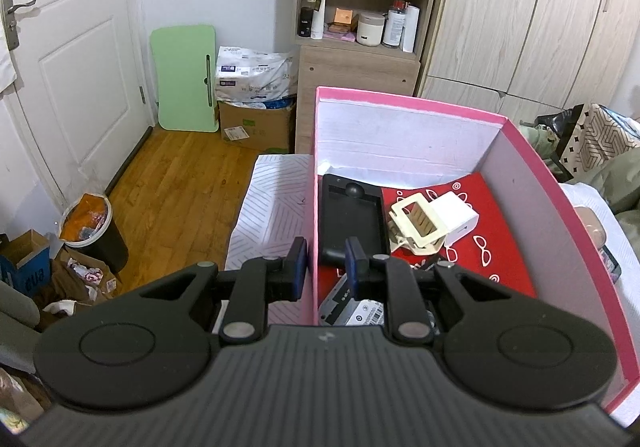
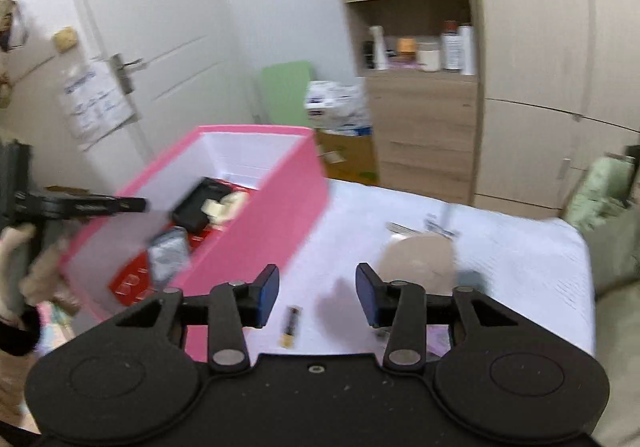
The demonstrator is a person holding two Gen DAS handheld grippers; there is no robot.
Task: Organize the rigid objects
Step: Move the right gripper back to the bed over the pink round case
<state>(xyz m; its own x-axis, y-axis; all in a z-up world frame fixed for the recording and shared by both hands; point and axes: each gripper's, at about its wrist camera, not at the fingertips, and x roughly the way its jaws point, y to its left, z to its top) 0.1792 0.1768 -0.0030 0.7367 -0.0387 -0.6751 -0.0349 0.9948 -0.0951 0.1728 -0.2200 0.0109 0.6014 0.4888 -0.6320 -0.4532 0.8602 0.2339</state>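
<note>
A pink box point(image 1: 408, 103) stands on a white-covered table point(image 2: 520, 247). Inside lie a black tray point(image 1: 354, 219), a cream clip point(image 1: 416, 225), a white charger point(image 1: 456, 217), a red booklet point(image 1: 500, 259) and a grey labelled pack point(image 1: 352, 311). My left gripper point(image 1: 327, 267) straddles the box's left wall, one pad on each side, shut on it. The box also shows in the right wrist view point(image 2: 256, 231), which is blurred. My right gripper point(image 2: 318, 293) is open and empty above the table, over a small battery point(image 2: 291, 326). A round beige object point(image 2: 420, 263) lies beyond it.
A shelf unit point(image 1: 360, 7) with bottles stands behind the table, wardrobes point(image 1: 540, 27) to the right. A bin point(image 1: 94, 231), cardboard boxes and a green board point(image 1: 186, 77) are on the wooden floor at left. Bedding point(image 2: 600, 207) lies at the table's right.
</note>
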